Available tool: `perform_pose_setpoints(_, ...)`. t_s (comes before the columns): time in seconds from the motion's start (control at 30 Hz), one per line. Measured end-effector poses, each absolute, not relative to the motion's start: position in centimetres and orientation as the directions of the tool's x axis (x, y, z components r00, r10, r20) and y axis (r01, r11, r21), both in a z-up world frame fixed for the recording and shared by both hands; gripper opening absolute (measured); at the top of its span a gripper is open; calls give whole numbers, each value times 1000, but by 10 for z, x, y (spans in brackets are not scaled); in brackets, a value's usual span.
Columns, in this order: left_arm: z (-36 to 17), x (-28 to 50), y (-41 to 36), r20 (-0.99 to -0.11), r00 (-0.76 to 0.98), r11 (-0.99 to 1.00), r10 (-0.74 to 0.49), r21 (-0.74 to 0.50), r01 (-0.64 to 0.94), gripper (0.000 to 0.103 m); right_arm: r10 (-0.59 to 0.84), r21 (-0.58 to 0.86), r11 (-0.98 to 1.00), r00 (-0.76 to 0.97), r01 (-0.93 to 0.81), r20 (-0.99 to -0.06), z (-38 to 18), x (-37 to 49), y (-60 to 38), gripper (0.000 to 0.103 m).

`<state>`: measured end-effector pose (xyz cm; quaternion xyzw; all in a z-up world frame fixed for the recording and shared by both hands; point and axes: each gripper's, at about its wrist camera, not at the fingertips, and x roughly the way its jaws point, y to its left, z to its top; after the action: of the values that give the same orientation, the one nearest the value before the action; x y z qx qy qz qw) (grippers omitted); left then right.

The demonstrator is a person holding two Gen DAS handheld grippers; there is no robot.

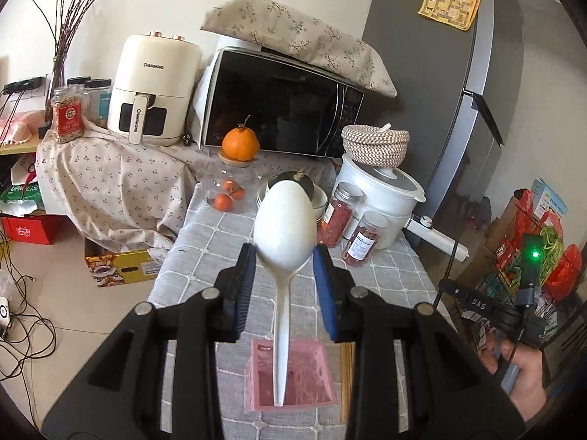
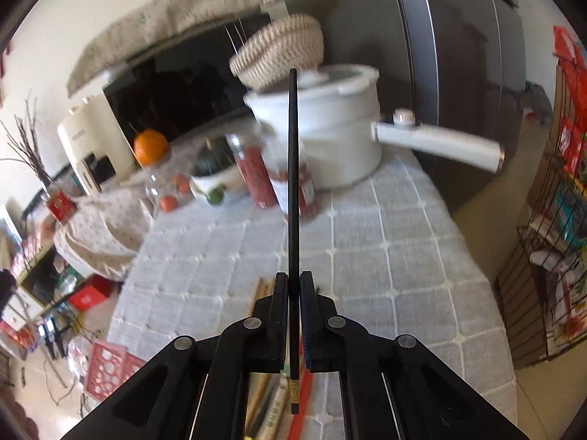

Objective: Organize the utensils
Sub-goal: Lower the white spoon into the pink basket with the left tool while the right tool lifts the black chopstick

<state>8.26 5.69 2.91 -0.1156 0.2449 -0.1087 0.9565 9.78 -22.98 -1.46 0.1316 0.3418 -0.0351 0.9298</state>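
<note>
In the left wrist view a white plastic spoon (image 1: 284,227) stands upright with its handle down inside the pink utensil basket (image 1: 323,385) on the grey checked tablecloth. My left gripper (image 1: 284,256) is open, its blue pads either side of the spoon's bowl with gaps showing. In the right wrist view my right gripper (image 2: 293,278) is shut on a black chopstick (image 2: 293,168) that points up and forward above the table. Several more chopsticks (image 2: 271,403) lie under it. The pink basket (image 2: 106,370) sits at the lower left.
A white pot with a long handle (image 2: 330,135), spice jars (image 1: 335,218), a glass jar with oranges (image 1: 229,190), a bowl, a microwave (image 1: 282,106) and an air fryer (image 1: 154,88) crowd the table's far end. A wire rack (image 2: 550,256) stands right of the table.
</note>
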Motion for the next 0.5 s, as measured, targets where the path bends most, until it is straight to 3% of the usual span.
perform_pose_setpoints(0.2,25,83,59,-407,875,948,-262,-280,153,34,71,239,969,867,57,-494,21,79,-210,6)
perform_pose_setpoints(0.5,23,84,60,-382,886,946,-262,-284,157,34,140,207,977,908,-61,-394,44,63,-173,6)
